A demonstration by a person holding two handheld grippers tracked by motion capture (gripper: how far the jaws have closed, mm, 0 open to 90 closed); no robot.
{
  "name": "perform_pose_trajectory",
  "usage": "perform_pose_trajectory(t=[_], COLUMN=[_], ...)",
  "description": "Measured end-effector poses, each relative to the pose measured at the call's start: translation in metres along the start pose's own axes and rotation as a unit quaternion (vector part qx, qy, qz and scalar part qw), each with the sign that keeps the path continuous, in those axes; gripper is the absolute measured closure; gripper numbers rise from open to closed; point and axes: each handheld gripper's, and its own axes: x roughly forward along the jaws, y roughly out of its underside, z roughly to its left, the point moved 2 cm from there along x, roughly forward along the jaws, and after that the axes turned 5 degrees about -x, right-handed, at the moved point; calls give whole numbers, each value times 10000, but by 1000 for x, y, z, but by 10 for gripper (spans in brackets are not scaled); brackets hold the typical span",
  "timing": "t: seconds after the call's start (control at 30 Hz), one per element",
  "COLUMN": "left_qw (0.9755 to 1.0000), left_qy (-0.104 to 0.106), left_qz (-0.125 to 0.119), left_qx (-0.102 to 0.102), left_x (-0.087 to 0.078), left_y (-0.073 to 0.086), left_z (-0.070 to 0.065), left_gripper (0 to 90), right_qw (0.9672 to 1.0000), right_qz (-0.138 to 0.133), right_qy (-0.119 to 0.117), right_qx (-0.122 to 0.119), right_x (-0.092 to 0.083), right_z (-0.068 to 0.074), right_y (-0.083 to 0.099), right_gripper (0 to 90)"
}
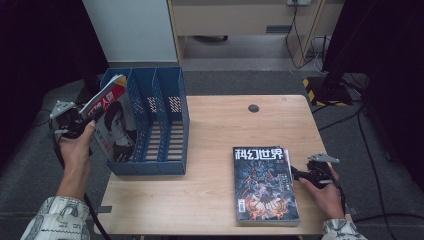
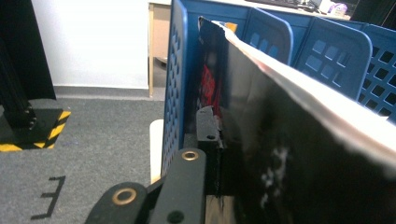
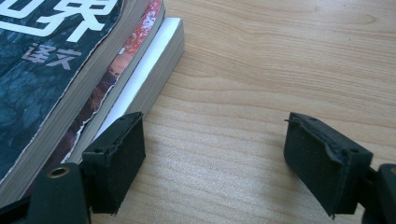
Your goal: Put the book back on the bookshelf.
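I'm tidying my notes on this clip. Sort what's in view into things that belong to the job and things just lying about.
Part of the job:
- magazine held by the left claw
- blue file rack
- stack of magazines beside the open right claw

Just lying about:
- table hole cover
- floor cables

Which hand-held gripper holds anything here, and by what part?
The left hand-held gripper grips a magazine by its outer edge, over the blue file rack. The right hand-held gripper is open, holding nothing.
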Motion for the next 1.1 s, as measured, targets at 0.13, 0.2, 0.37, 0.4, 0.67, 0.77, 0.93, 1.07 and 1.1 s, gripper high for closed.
perform_pose_trajectory(t=[0.13,0.2,0.37,0.4,0.67,0.77,0.93,1.07,1.1], left_qw=[9999,9999,9997,9997,9991,9988,9988,9982,9981], left_qy=[-60,-106,-117,-118,-113,-104,-79,-85,-93], left_qz=[74,107,161,193,401,469,479,595,612], left_qx=[-66,-80,-125,-132,-87,-135,-116,-49,-49], left_x=[-4,-5,-7,-8,-10,-10,-11,-11,-11], left_y=[1,2,2,2,-4,-6,-14,-19,-21], left_z=[4,6,8,7,5,6,4,2,2], left_gripper=[854,853,848,843,825,815,783,767,764], right_qw=[10000,10000,10000,10000,10000,10000,10000,10000,10000], right_qz=[1,1,-2,1,1,1,1,1,1], right_qy=[0,-1,-2,-3,-2,-2,-3,-3,-3], right_qx=[-1,1,-12,0,0,1,1,2,1], right_x=[0,0,0,0,0,0,0,0,0], right_z=[0,0,0,0,0,0,0,0,0], right_y=[0,0,0,0,0,0,0,0,0], right_gripper=[208,208,207,207,207,207,207,207,207])
